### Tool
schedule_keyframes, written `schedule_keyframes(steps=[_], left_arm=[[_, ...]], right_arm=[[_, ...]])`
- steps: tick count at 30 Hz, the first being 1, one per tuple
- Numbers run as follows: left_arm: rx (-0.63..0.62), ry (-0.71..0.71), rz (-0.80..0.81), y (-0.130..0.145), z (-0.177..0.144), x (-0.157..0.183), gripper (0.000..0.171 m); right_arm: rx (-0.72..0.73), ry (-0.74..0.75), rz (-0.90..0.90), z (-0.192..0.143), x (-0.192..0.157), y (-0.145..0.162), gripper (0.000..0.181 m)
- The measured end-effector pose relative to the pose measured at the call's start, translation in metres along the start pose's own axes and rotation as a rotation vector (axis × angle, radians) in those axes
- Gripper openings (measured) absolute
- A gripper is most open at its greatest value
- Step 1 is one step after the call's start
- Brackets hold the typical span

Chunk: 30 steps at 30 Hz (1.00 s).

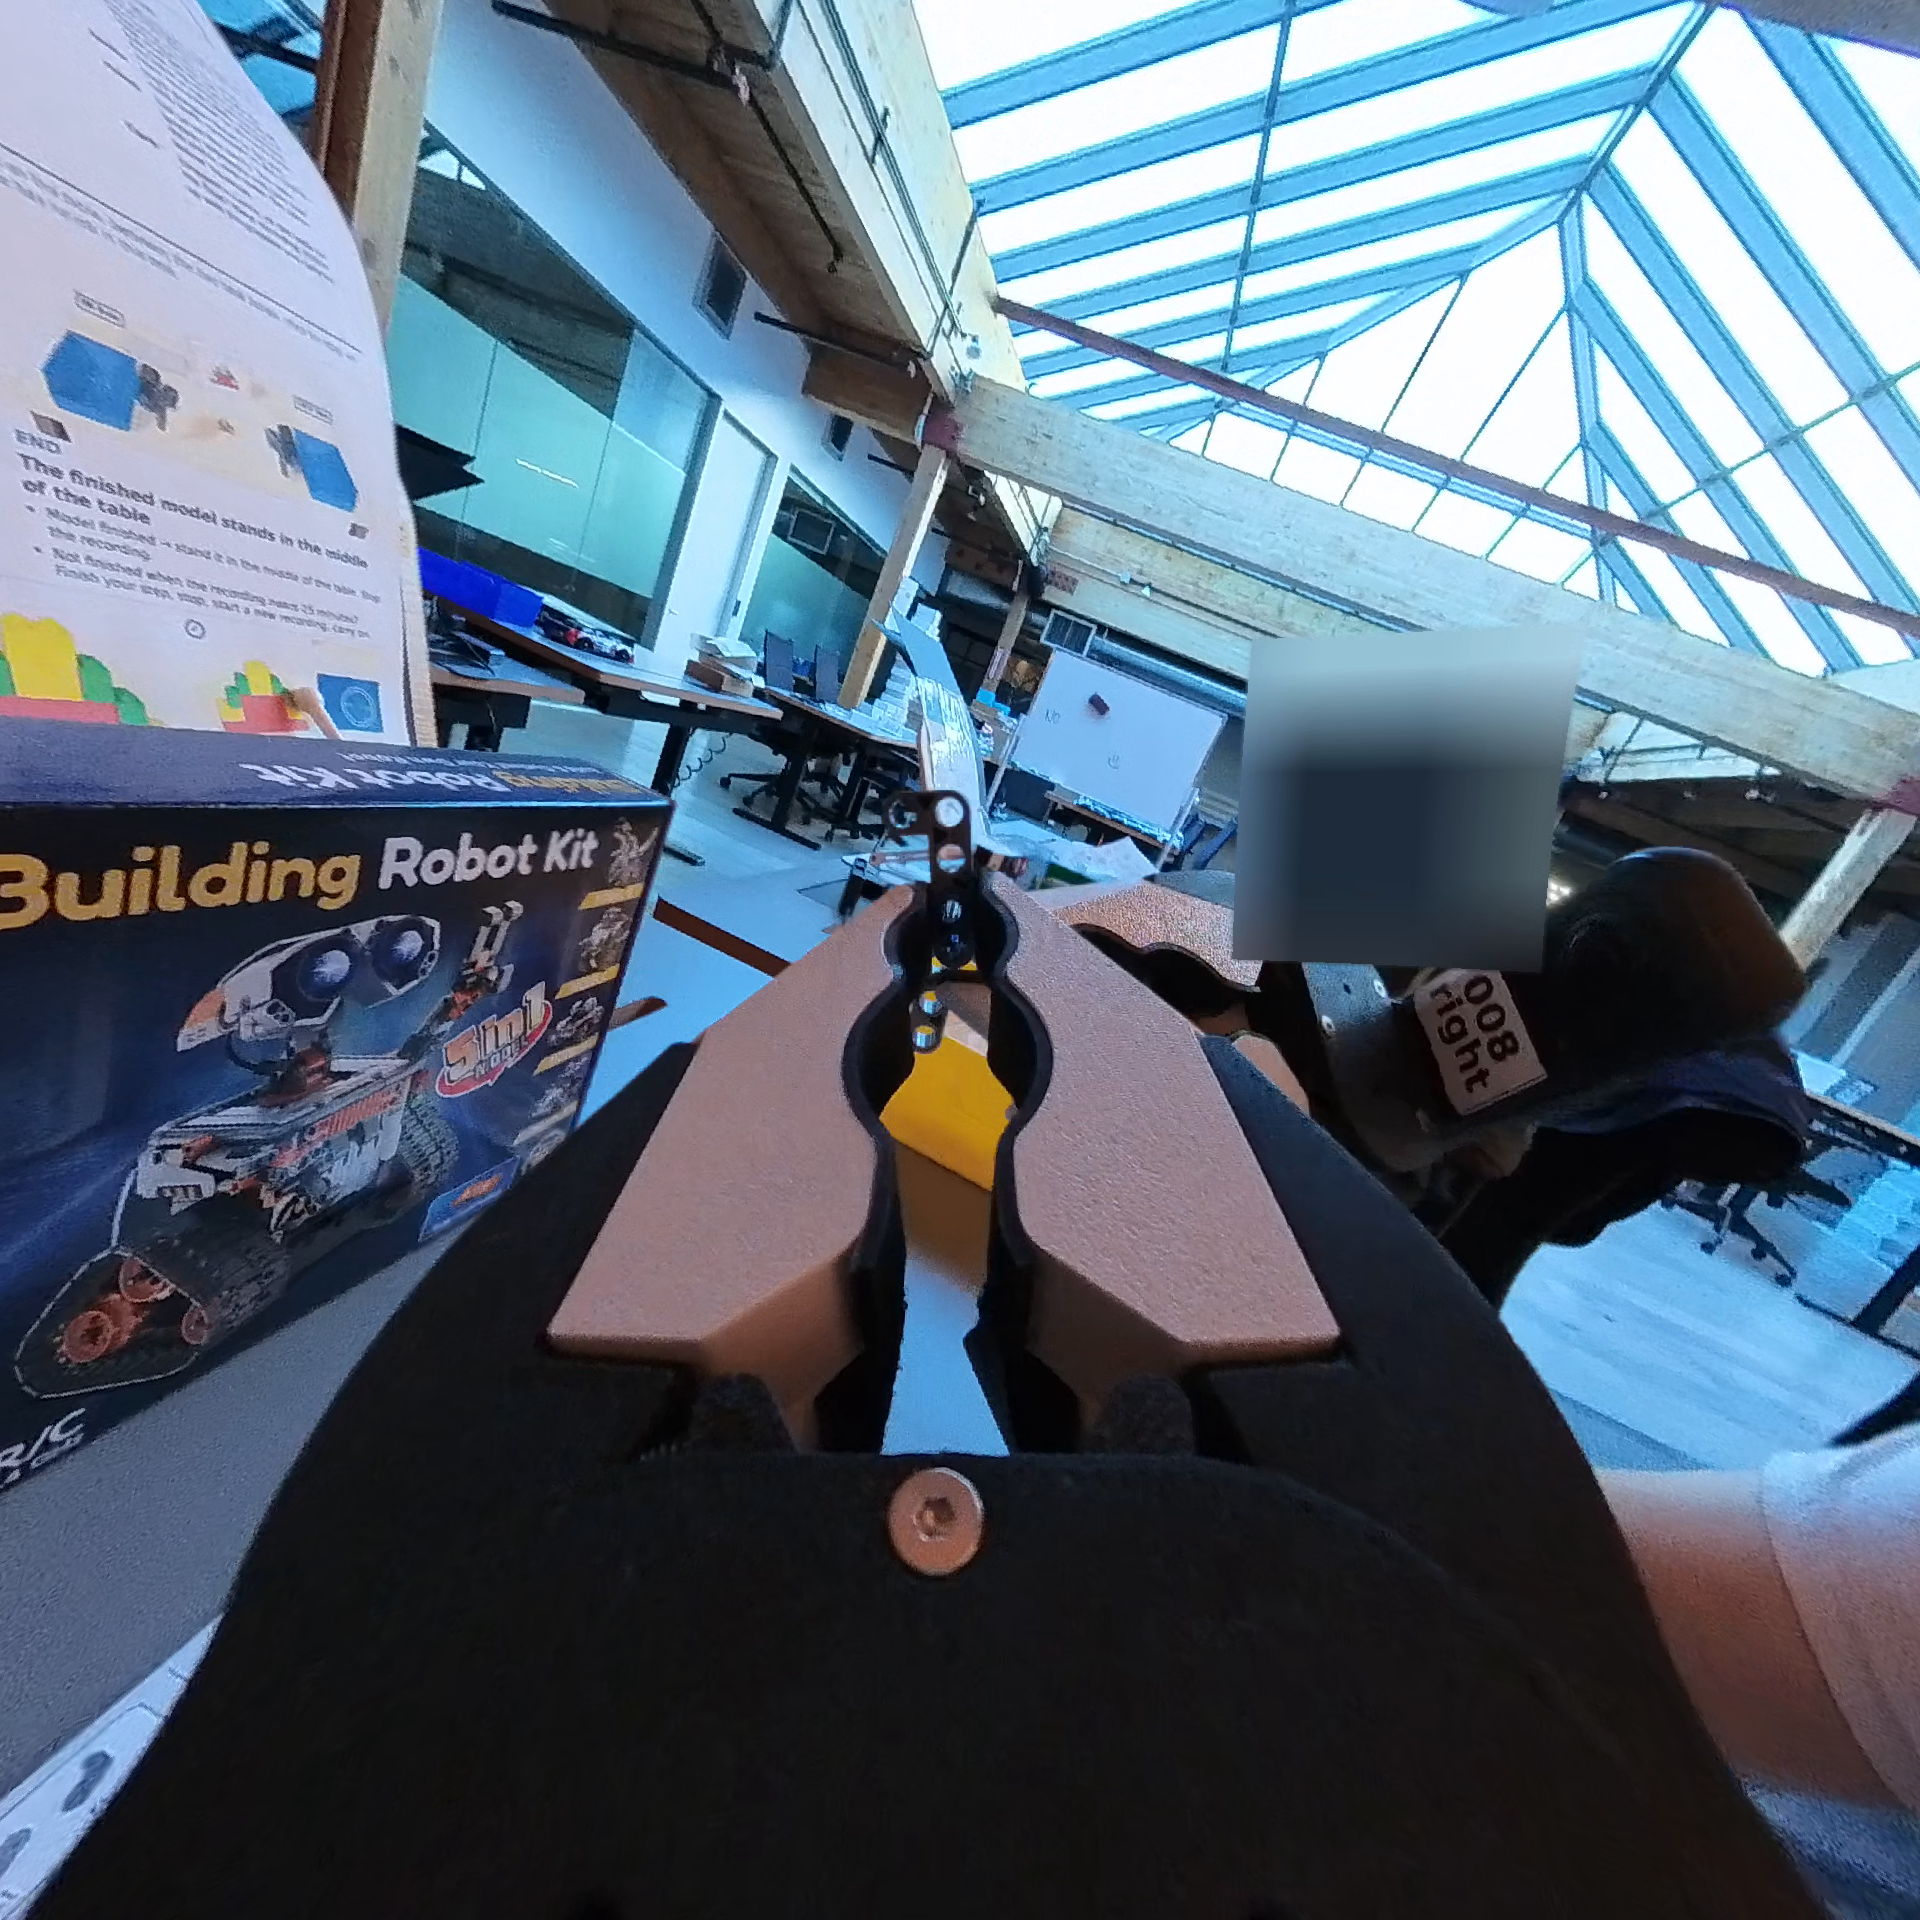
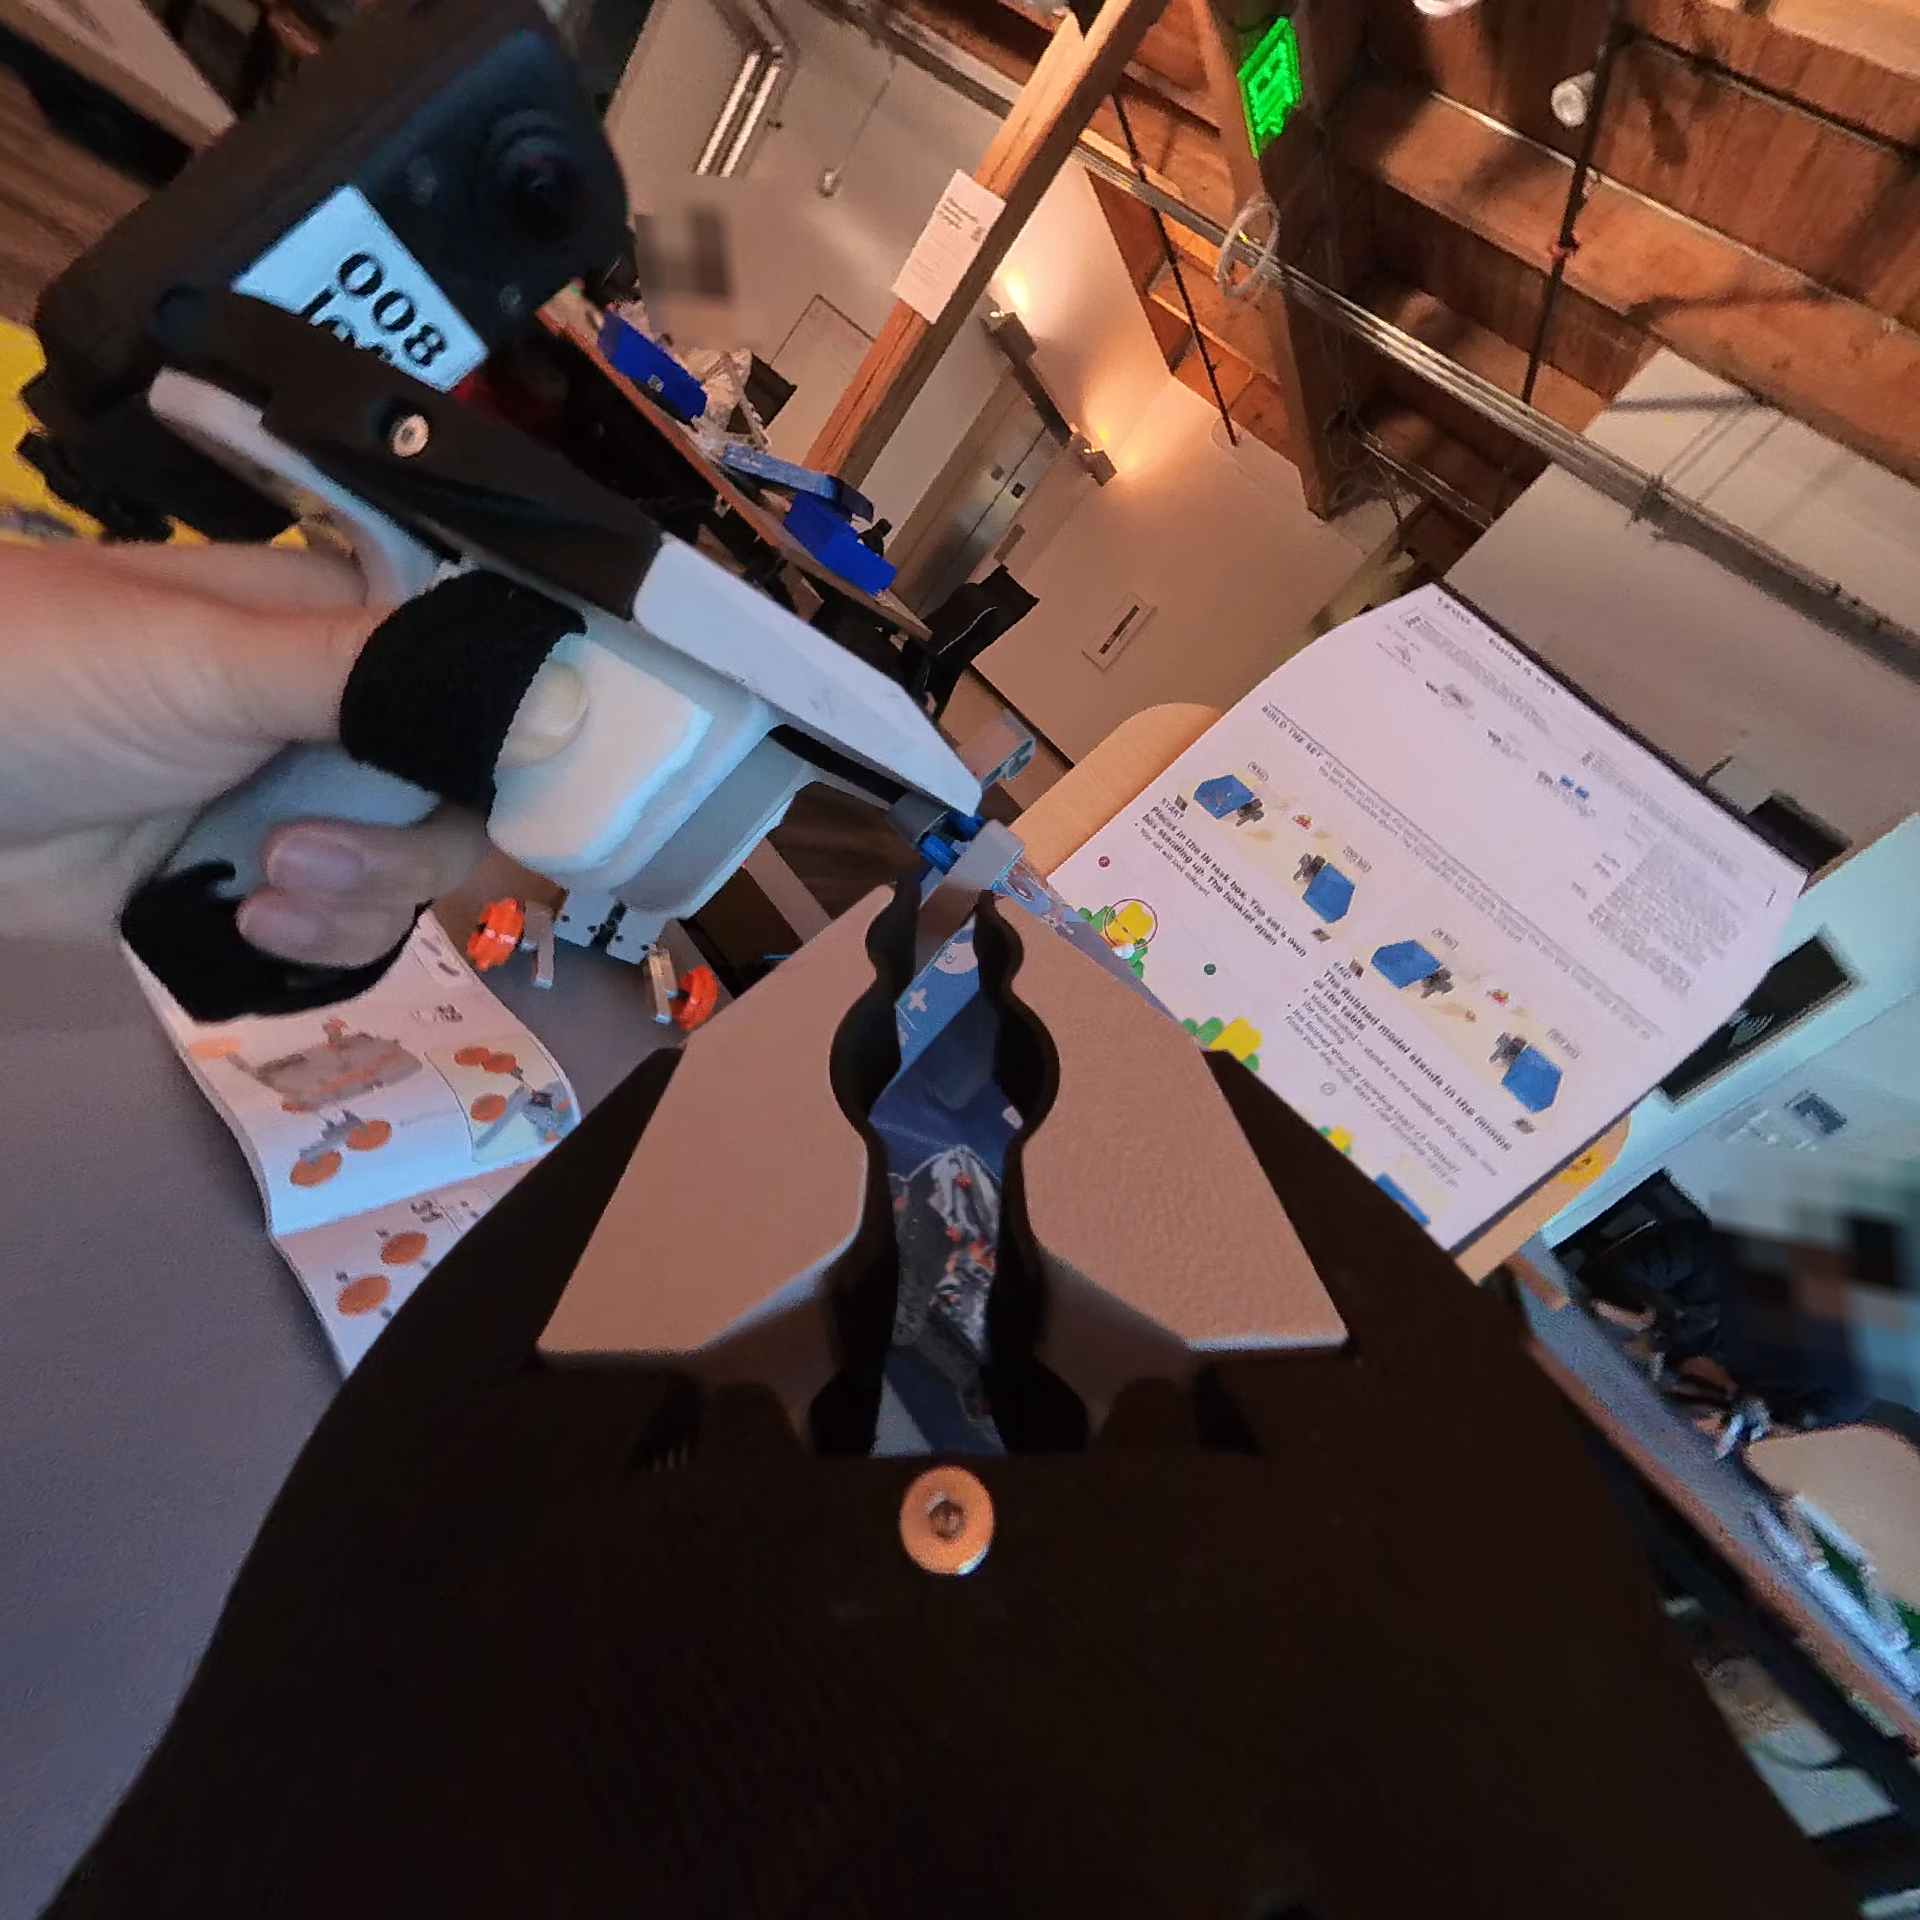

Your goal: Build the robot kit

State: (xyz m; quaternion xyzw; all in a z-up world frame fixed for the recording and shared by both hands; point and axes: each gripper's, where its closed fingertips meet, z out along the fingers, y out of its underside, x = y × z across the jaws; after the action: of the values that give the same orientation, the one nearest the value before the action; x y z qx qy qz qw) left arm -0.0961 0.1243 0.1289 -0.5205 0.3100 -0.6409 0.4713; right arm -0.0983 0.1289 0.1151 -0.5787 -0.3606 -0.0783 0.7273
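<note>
My left gripper [image 1: 948, 935] has its jaws clamped on a thin black perforated strip [image 1: 948, 844], which stands up past the tips with small metal studs along it. Through the gap behind the jaws I see a yellow block [image 1: 951, 1117] lying on the tabletop [image 1: 675, 966]. To the left stands a dark blue kit box [image 1: 301, 997] with a tracked robot pictured on it, and behind it a printed instruction sheet [image 1: 177, 364] leans upright. The other gripper's body shows off to the right.

My right gripper [image 2: 940, 925] has its jaws drawn close together, with only a narrow slit between them; whether the tips pinch anything I cannot tell. Just past the tips sits a small grey-and-blue assembly [image 2: 961, 847], at the front end of the left gripper, which a hand [image 2: 208, 727] holds up in the left of this view. Below that hand an open booklet [image 2: 364, 1122] lies on the tabletop, with orange-wheeled parts [image 2: 582, 961] near it.
</note>
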Motion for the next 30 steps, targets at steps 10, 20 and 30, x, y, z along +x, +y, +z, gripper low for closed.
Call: schedule_keyframes(steps=[10, 20, 30], left_arm=[[0.057, 0.022, -0.06, 0.001, 0.001, -0.009, 0.004], [0.035, -0.005, -0.01, 0.004, 0.002, -0.01, 0.004], [-0.046, 0.026, -0.008, 0.014, 0.003, -0.009, 0.004]], right_arm=[[-0.006, -0.025, 0.26, 0.006, 0.003, 0.008, 0.007], [-0.019, -0.087, 0.381, 0.006, 0.002, 0.012, 0.006], [-0.104, -0.052, 0.107, 0.006, -0.001, 0.021, 0.006]])
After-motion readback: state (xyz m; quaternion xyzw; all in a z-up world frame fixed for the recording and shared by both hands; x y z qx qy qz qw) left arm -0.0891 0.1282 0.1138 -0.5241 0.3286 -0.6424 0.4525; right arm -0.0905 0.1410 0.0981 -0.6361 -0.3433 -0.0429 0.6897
